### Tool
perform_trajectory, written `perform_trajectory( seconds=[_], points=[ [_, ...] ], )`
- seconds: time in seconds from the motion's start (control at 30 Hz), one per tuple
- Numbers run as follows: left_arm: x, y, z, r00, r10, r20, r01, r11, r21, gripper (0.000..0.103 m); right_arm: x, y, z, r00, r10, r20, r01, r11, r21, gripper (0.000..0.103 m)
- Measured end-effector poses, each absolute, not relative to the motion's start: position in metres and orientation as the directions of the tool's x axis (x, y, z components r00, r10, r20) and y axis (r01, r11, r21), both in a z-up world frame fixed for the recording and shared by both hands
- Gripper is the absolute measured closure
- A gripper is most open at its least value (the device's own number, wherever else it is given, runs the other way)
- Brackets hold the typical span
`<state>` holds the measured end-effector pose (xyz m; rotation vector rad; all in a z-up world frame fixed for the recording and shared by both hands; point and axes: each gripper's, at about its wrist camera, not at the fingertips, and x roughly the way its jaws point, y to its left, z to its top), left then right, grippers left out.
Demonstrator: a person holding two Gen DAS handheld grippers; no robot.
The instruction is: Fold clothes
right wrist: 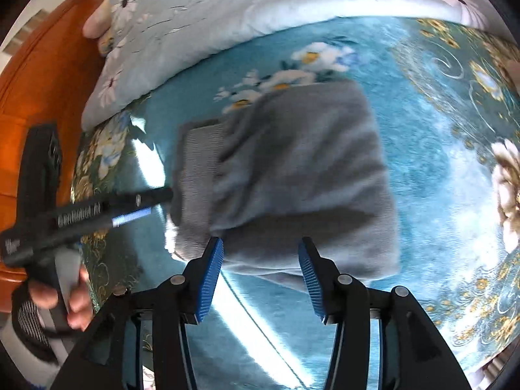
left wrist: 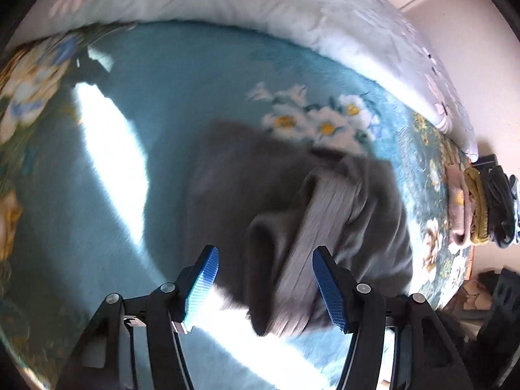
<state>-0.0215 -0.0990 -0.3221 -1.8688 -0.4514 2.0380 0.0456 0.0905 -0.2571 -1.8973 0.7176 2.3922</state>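
Note:
A grey folded garment (right wrist: pixel 292 175) with a ribbed hem (right wrist: pixel 198 175) lies on the teal flowered blanket (right wrist: pixel 422 130). In the left wrist view the same grey garment (left wrist: pixel 260 195) is bunched, and its ribbed hem (left wrist: pixel 312 237) runs down between the jaws of my left gripper (left wrist: pixel 265 256). That gripper is open, with a gap between its left pad and the cloth. In the right wrist view my left gripper (right wrist: pixel 152 204) reaches the hem's left edge. My right gripper (right wrist: pixel 260 247) is open at the garment's near edge, and its pads do not press on the cloth.
A white flowered quilt (left wrist: pixel 260 6) lies rolled along the far side of the blanket. A stack of folded clothes (left wrist: pixel 477 208) sits at the blanket's right edge. An orange wooden board (right wrist: pixel 39 81) stands at the left. A hand (right wrist: pixel 65 295) holds the left gripper's handle.

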Motion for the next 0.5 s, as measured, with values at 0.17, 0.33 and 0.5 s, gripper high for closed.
perform_trajectory(
  seconds=[0.17, 0.33, 0.5],
  points=[
    [-0.047, -0.075, -0.339, -0.035, 0.491, -0.87, -0.043, -0.871, -0.49, 0.037, 0.047, 0.099, -0.256, -0.268, -0.288, -0.92, -0.276, -0.892, 0.359, 0.053],
    [-0.05, -0.075, -0.347, -0.051, 0.497, -0.866, 0.02, -0.866, -0.499, 0.036, 0.049, 0.104, -0.259, -0.251, -0.296, -0.922, -0.258, -0.897, 0.358, 0.053],
    [-0.042, -0.071, -0.325, -0.144, 0.37, -0.918, -0.055, -0.929, -0.366, 0.036, 0.049, 0.107, -0.261, -0.233, -0.308, -0.922, -0.24, -0.901, 0.362, 0.053]
  ],
)
